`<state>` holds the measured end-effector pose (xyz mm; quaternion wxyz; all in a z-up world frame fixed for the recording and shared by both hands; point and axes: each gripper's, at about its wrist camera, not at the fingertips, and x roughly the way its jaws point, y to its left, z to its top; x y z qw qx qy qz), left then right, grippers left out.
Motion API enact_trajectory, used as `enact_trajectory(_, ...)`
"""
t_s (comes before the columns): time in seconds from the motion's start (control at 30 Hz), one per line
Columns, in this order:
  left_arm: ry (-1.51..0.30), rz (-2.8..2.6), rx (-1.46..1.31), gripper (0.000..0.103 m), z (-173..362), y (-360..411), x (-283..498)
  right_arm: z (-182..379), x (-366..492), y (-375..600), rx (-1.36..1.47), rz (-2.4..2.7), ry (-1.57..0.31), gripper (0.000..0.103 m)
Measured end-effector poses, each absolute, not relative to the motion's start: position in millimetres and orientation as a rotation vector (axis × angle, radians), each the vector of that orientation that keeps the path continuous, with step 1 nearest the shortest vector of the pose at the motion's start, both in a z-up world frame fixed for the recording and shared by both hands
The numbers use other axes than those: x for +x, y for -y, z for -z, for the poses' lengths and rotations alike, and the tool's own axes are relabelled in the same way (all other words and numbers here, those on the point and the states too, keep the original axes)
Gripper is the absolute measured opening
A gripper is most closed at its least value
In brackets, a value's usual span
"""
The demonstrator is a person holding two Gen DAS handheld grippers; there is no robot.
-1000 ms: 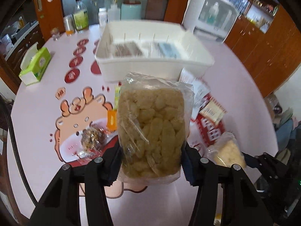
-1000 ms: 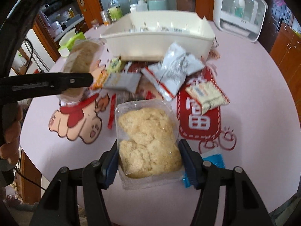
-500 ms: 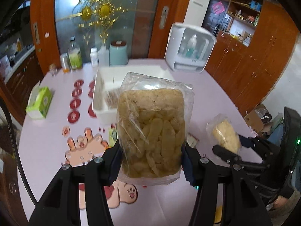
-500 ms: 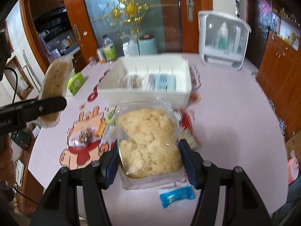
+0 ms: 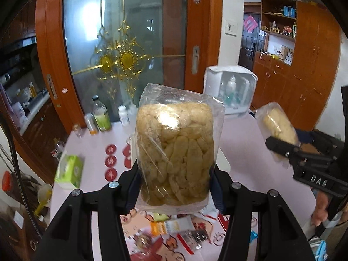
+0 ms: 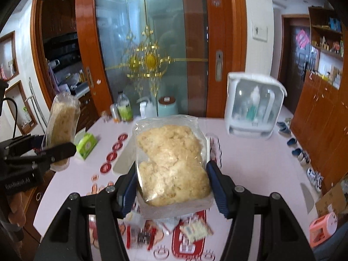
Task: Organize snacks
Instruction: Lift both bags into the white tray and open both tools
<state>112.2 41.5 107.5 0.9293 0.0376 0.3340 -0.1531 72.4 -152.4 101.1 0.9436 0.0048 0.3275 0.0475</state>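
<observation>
Clear plastic: both bags are see-through film, contents pale and lumpy; slippery and crushable, I judge.
Left gripper [image 5: 175, 192]: fingers clamped on the lower sides of the finger-snack bag [image 5: 176, 152]; bag upright, held high above the surface [image 5: 91, 152].
Right gripper [image 6: 171, 187]: fingers clamped on the crumbly bag [image 6: 171, 165], also held up in the air, clear of everything.
Bin [image 6: 121, 163]: white, on the surface behind the bags; mostly hidden, only edges show.
Loose snacks [image 5: 174, 228]: small packets lying on the surface below the grippers, not yet sorted.
Step in hand: carrying two bags toward the bin, as I read it.
Doing it well: keep the grip low and even, no harder than needed or the contents break; keep the bags apart; lower each upright into its own slot before letting go.
Writing: "DAS" on the right gripper's body in the left view; lettering on the left gripper's body in the right view too blurred to read. Red discs [image 6: 113, 156] carry characters, illegible.
</observation>
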Motion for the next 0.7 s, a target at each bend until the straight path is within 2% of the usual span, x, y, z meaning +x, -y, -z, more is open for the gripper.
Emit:
enact_trajectory(0.27, -0.711, 0.296, 0.075, 0.054, -104, -50, 162, -108, 129, 150, 0.069, -0.104, -0.707, 0.061)
enact_trajectory(0.7, -0.89, 0.278, 0.08, 0.055, -25, -46, 264, -43, 231, 136, 0.111, -0.054, -0.857, 0.061)
